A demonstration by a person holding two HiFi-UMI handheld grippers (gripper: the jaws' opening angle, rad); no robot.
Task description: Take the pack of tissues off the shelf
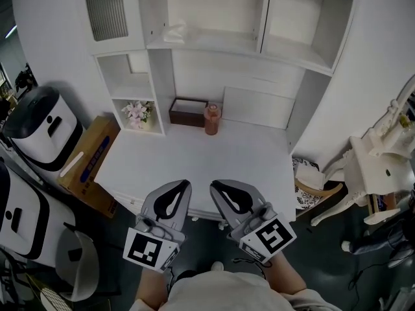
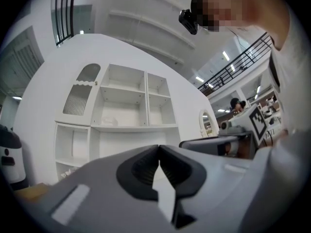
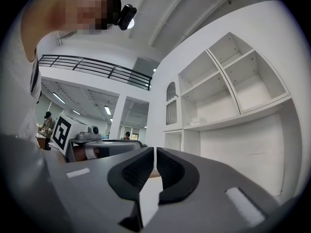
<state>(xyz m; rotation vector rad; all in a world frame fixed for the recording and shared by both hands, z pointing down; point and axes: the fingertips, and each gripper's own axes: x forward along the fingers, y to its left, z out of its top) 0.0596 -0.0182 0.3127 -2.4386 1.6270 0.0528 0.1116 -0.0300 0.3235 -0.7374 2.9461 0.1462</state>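
The pack of tissues is a pale, clear-wrapped bundle on the middle shelf of the white shelf unit, left of the upright divider. It shows small in the left gripper view and in the right gripper view. Both grippers hang side by side in front of the desk's near edge, far below the pack and pointing toward the shelves. The left gripper is shut, its tips touching, with nothing in it. The right gripper has a thin slit between its pads and is empty.
On the white desk by the back wall stand a dark brown box, a reddish jar and, in a low cubby, flowers. A cardboard box and white bins stand to the left; white furniture to the right.
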